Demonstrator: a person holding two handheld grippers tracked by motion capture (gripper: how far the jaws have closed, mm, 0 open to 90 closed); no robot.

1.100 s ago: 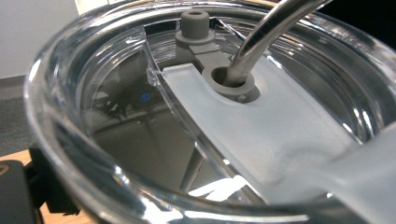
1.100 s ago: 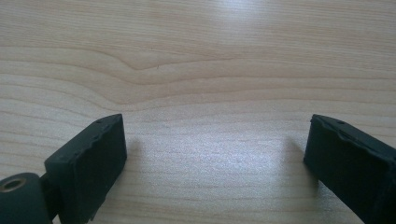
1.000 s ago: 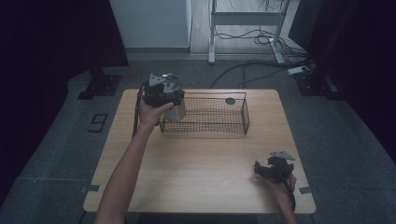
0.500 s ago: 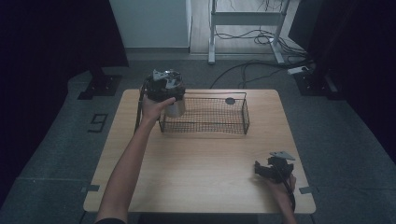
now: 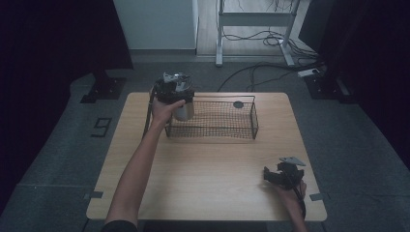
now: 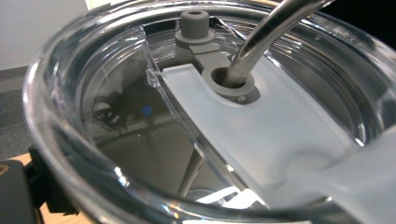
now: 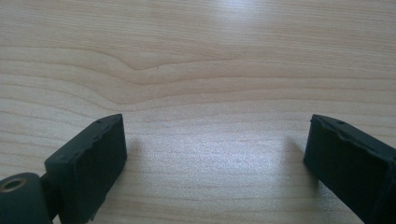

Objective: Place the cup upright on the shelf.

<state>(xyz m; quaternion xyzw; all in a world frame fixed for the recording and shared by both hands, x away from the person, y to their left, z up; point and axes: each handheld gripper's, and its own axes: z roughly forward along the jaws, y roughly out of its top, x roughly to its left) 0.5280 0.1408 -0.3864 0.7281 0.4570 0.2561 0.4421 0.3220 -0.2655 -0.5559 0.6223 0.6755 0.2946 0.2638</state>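
- My left claw is at the far left corner of the surface, gripping a tumbler that hangs just over the left end of the wire basket.
- In the left gripper view, the tumbler's clear lid sits right up against the camera, and a metal straw passes through its grey grommet. The cup's long axis looks close to upright.
- I cannot see the jaws themselves there, but I judge them clenched on the tumbler's upper part, since it rides with the hand.
- The coming move turns on one thing: the basket's open interior lies directly below and slightly right of the cup, so a straight descent should seat it inside.
- A small dark disc lies further along in the basket, well apart from the cup.
- My right claw rests near the right front corner, jaws spread wide and empty over bare wood; it is much the farther one.
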